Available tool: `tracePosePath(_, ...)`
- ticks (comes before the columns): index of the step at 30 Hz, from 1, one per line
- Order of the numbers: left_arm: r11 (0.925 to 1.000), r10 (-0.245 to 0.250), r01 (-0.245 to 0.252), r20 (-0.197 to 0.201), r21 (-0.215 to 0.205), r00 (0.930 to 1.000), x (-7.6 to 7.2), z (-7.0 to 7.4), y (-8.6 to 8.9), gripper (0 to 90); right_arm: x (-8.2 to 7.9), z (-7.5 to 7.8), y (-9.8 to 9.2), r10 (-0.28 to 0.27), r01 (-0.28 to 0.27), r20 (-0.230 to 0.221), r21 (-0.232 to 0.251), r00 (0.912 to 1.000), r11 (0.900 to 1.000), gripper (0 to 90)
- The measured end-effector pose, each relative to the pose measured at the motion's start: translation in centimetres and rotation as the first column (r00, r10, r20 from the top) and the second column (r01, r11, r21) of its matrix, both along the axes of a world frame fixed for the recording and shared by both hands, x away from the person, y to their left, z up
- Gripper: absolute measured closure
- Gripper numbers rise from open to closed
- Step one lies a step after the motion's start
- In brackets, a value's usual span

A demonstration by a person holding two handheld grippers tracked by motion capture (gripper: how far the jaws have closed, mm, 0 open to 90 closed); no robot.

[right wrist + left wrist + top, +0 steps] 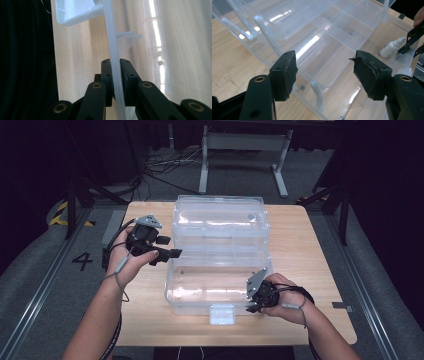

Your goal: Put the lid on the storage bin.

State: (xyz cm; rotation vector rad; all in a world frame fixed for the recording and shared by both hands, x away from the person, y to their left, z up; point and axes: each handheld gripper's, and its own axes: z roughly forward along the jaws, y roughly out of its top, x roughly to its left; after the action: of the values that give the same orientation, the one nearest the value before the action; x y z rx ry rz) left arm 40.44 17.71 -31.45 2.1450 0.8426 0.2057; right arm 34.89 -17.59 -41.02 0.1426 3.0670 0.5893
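Observation:
A big clear plastic box (220, 285) stands on the wooden table (310, 250) with its lid (218, 220) swung up and back. My left gripper (171, 246) hovers at the box's left wall, open, with nothing between its jaws (324, 72); beyond them I look into the box (332, 32). My right gripper (251, 306) is at the box's front right corner. Its pads are shut on the thin clear front wall (112, 37), which runs straight up between them (116, 75). A small white bottle (392, 46) lies inside the box near the right gripper (412, 41).
A white latch (222, 314) hangs at the middle of the box's front, close to the table's near edge. Bare wood lies left and right of the box. Behind the table stand a metal desk frame (240, 160) and floor cables (165, 165).

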Motion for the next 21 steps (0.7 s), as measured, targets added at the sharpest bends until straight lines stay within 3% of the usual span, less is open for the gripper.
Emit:
tracePosePath(9,0.9995,-0.03,0.03,0.008,-0.007,0.9995,1.3,1.0,-1.4,34.5,0.0,0.0,-0.1,0.003,-0.003,0.004,0.01,1.0,1.0,82.6)
tracePosePath(21,0.9961,-0.085,0.085,0.025,0.025,0.996,3.5,2.3,-3.9,33.9,0.0,-0.1,-0.1,-0.002,0.002,0.008,0.011,1.0,1.0,82.6)
